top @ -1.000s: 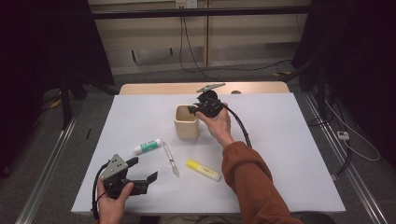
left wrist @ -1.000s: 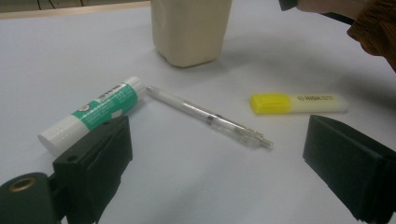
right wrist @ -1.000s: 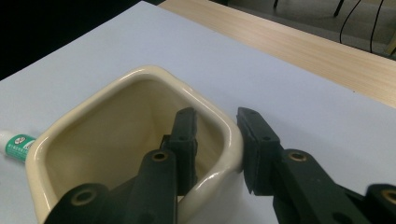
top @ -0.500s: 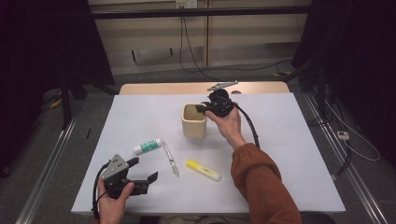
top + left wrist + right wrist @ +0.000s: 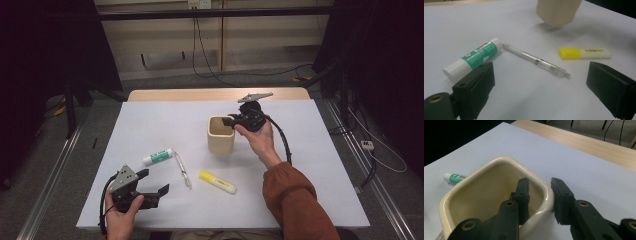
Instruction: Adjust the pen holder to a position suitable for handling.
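Note:
A cream square cup (image 5: 220, 137) stands right of the table's middle, and its bottom edge looks raised in the left gripper view (image 5: 557, 11). My right gripper (image 5: 229, 121) is shut on its far right rim, one jaw inside and one outside the cup wall (image 5: 499, 197); between them lies the gripper's midpoint (image 5: 540, 185). My left gripper (image 5: 154, 181) rests open near the front left edge, nothing between its jaws (image 5: 541, 82). Ahead of it lie a green and white glue stick (image 5: 474, 57), a clear pen (image 5: 536, 60) and a yellow highlighter (image 5: 584, 53).
The white table sheet (image 5: 165, 120) ends at a wooden strip (image 5: 200, 95) along the back. The glue stick (image 5: 157, 156), pen (image 5: 182, 170) and highlighter (image 5: 217, 182) lie between the two grippers. Cables trail on the floor behind and to the right.
My right gripper has carried the cup to the right across the table. The left gripper and the three small items have stayed put.

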### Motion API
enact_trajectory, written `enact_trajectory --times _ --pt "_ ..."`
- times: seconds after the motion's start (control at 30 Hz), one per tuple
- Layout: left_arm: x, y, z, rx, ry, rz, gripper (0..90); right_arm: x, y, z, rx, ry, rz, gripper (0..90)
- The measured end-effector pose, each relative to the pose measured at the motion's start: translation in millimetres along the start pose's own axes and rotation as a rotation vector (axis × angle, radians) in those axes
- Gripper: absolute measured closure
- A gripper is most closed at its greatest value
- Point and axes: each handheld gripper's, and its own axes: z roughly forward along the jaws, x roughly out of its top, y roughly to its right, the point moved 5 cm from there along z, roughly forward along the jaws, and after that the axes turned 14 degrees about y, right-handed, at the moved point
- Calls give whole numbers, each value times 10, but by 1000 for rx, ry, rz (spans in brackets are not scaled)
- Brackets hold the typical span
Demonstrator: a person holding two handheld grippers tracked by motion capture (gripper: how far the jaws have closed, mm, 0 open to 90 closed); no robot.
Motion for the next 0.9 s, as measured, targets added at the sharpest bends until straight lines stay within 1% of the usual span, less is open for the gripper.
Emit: enact_trajectory --times 0.07,0.17,0.2,0.23,0.37,0.4,0.47,0.57,0.63,0.67,0.73,0.77,0.83,0.9 --pt "-1 -1 2 -1 -1 -3 81 -37 -3 -28 4 -8 5 692" --pt "0 1 4 0 1 -3 81 -90 -20 -72 8 -25 -10 692" --pt "0 3 5 4 5 -3 81 -105 -24 -89 9 -30 -8 692" --pt "1 -1 1 0 -1 0 81 -117 -17 -105 9 -30 -8 692" --pt "-2 -2 3 0 -1 -1 81 -162 -5 -174 8 -33 -13 692" --pt "-3 0 8 -1 0 -7 81 -175 -1 -188 6 -35 -8 692" --pt "-9 4 9 0 -10 -2 81 -199 0 -208 8 -42 -7 692" --pt "-9 14 14 -3 -13 7 81 -219 15 -216 -7 -51 -1 691" --pt "-7 13 13 -2 -10 3 81 -232 33 -218 -15 -48 8 692" --pt "-8 9 12 2 -8 -2 81 -245 36 -218 -18 -55 21 692" --pt "-13 -3 9 2 -12 -2 81 -273 34 -215 -29 -66 25 691" --pt "-14 -6 9 2 -13 -1 81 -274 28 -218 -25 -60 19 691" --pt "-14 2 15 1 -10 0 81 -283 17 -216 -27 -56 23 691" --pt "-11 17 19 -6 -13 11 81 -289 4 -211 -23 -51 21 691"
